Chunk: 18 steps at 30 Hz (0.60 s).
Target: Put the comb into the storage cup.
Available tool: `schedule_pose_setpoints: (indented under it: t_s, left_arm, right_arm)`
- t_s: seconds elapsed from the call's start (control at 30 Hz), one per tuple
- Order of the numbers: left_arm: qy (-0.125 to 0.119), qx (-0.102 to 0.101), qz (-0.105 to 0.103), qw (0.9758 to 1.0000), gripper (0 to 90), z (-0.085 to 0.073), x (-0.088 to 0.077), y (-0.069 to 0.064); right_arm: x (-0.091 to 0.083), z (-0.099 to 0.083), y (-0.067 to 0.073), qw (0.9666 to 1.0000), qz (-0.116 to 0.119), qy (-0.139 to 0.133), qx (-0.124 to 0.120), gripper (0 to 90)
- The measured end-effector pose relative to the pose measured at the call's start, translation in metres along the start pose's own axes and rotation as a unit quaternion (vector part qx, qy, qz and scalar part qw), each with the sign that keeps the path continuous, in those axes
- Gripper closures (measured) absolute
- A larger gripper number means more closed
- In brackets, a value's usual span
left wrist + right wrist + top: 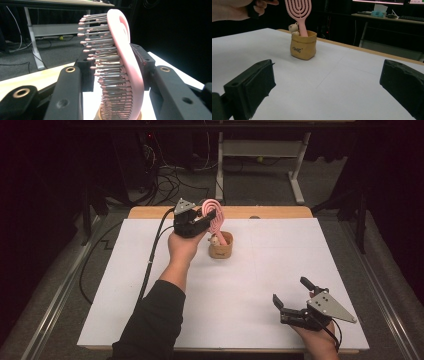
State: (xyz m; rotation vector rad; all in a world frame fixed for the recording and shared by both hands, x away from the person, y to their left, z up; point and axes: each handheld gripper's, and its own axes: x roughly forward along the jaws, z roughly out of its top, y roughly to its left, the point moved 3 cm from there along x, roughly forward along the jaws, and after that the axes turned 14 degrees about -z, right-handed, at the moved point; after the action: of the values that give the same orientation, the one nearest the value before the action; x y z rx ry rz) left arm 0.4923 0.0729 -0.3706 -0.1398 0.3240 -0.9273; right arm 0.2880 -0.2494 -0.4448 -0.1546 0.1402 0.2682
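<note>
Plastic, light and stiff is my read of the pink hairbrush: a vented oval paddle with rows of thin ball-tipped pins, best pinched across its smooth rim, where the left tongs are closed narrowly on the head. Its handle stands in a soft tan pouch beside a small bear on the white surface. Right tongs sit wide open and empty, well apart.

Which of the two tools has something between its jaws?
The left tool, up by the tan pouch: the pink hairbrush sits between its jaws. The right tool's jaws are open.
</note>
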Motion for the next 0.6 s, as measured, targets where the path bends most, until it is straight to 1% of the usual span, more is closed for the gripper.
schedule_pose_setpoints:
  t_s: [0.53,0.6]
  left_arm:
    - [0.008,-0.005,0.008,0.9999,56.3,-0.0041,-0.0075,0.0078]
    - [0.011,-0.003,0.009,0.9999,54.4,-0.0045,-0.0076,0.0084]
  right_arm:
    - [0.0003,-0.0003,0.0008,1.0000,-0.001,0.001,0.000,0.4]
    - [0.0002,-0.0002,0.0003,1.0000,-0.004,0.001,0.001,0.4]
